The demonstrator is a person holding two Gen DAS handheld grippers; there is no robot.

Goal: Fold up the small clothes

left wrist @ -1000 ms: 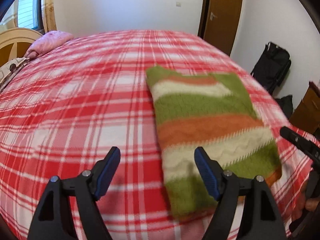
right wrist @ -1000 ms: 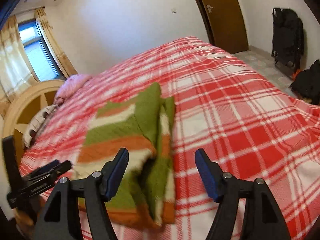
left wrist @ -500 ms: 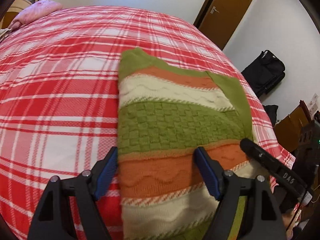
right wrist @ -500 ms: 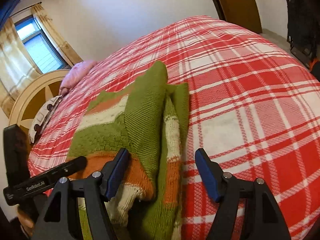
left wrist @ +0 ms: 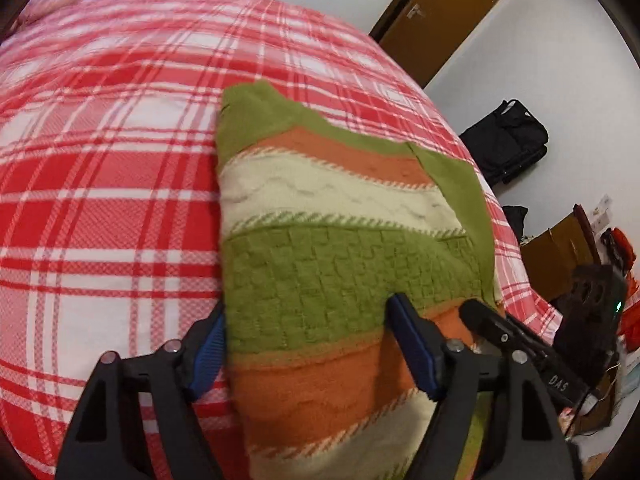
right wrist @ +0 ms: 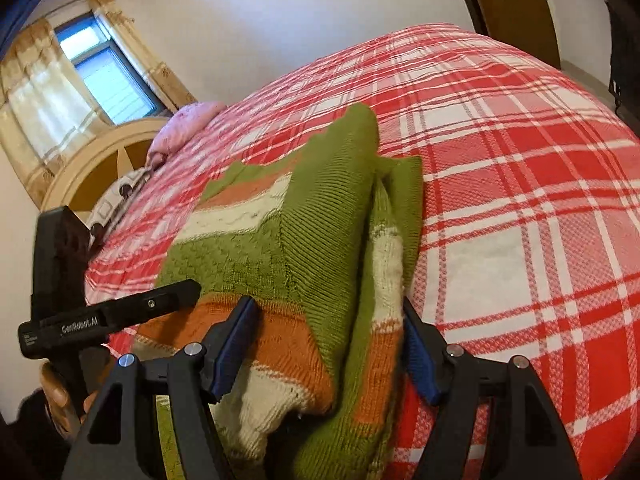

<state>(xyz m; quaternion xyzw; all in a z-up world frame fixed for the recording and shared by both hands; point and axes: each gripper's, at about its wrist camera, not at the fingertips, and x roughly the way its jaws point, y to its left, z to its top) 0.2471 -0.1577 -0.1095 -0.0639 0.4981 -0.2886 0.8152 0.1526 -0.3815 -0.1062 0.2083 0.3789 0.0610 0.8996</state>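
The left gripper (left wrist: 308, 344) stands wide over the near left part of the striped sweater (left wrist: 340, 264), which lies folded on the plaid bedspread (left wrist: 100, 200). The right gripper (right wrist: 328, 340) also stands wide, straddling the sweater's bunched right edge; neither presses it.

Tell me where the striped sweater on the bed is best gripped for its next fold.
Probably the near end of the sweater, one side edge each: left gripper and right gripper already straddle them, jaws open. Come from the near side, low over the bedspread; the right edge is thick with stacked layers.
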